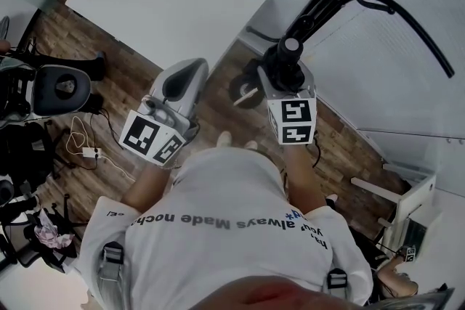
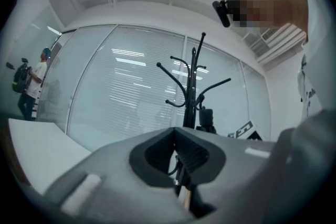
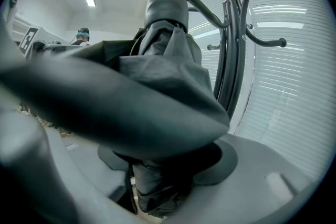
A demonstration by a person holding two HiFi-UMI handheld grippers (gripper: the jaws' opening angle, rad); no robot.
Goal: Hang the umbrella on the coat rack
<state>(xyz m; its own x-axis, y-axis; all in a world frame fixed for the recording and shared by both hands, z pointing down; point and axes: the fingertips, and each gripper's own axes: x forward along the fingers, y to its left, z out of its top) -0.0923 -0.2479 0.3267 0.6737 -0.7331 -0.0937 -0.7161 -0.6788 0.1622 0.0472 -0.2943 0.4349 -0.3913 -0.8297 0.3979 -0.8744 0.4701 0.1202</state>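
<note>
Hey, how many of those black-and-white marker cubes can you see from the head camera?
2. One marker cube sits on the left claw, left of centre. The other sits on the right claw, which grips the umbrella, right of centre. None seems hidden.

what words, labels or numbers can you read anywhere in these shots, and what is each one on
"always Made": on the back of the person's white shirt, upside down in the head view; the words either side are too blurred to read.
Left cube and right cube: black-and-white square markers only, no letters.
Small marker tag at lower right: too small to read.
</note>
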